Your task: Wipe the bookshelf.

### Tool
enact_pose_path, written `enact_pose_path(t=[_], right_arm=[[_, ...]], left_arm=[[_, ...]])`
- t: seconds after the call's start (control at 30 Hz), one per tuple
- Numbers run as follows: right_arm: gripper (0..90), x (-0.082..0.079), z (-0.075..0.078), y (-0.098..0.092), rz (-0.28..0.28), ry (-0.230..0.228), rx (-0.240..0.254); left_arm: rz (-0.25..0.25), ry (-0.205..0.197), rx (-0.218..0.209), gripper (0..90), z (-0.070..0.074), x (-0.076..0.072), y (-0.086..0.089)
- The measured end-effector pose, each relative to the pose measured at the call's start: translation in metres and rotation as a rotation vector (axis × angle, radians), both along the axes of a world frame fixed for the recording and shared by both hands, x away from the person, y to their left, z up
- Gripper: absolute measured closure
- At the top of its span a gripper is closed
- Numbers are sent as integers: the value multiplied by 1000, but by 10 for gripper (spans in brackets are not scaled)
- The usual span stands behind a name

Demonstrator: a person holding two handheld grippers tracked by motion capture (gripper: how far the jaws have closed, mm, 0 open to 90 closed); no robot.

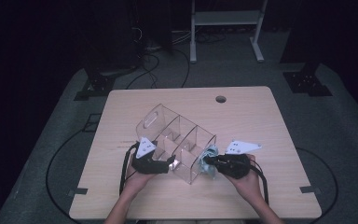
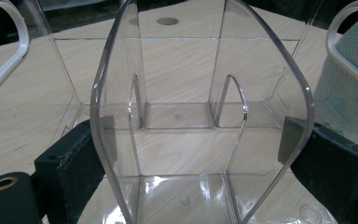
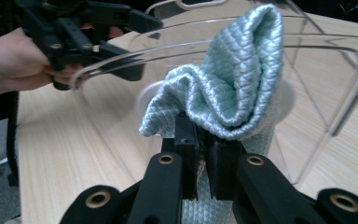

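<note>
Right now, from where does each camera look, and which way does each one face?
High view: above the table's near edge, facing forward and down; both forearms and tools show.
Left gripper view: on the left tool, facing into the clear acrylic organizer it clamps.
Right gripper view: on the right tool, facing its pinched pale-blue cloth.
Shared: both gripper views see organizer and cloth.
</note>
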State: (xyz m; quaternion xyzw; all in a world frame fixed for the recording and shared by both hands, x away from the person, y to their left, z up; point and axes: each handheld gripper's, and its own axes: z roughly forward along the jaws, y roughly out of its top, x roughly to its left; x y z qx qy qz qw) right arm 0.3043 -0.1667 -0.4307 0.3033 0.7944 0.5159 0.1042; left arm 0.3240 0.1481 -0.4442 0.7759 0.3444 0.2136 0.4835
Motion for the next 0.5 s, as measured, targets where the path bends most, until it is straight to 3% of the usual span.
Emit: enact_pose_path(t=[0.13,0.2,0.3,0.4,0.5], right_arm=[[836,13,-1,-14,-85,-6,-2],[835,20,-3,-23,-116,16,27],[835,24,-12,-24,-128,45,14],[835,28,-27,-20,-125,73,-30],[834,31,-27,-22,-128,87,-19]], left_arm=[[-2,-2,1,76,0,0,0],[-1,-4,-1,75,0,0,0],[-1,-4,-1,74,0,0,0],[0,-3,0,74,0,0,0],[1,-2,-3,74,-1,0,0]])
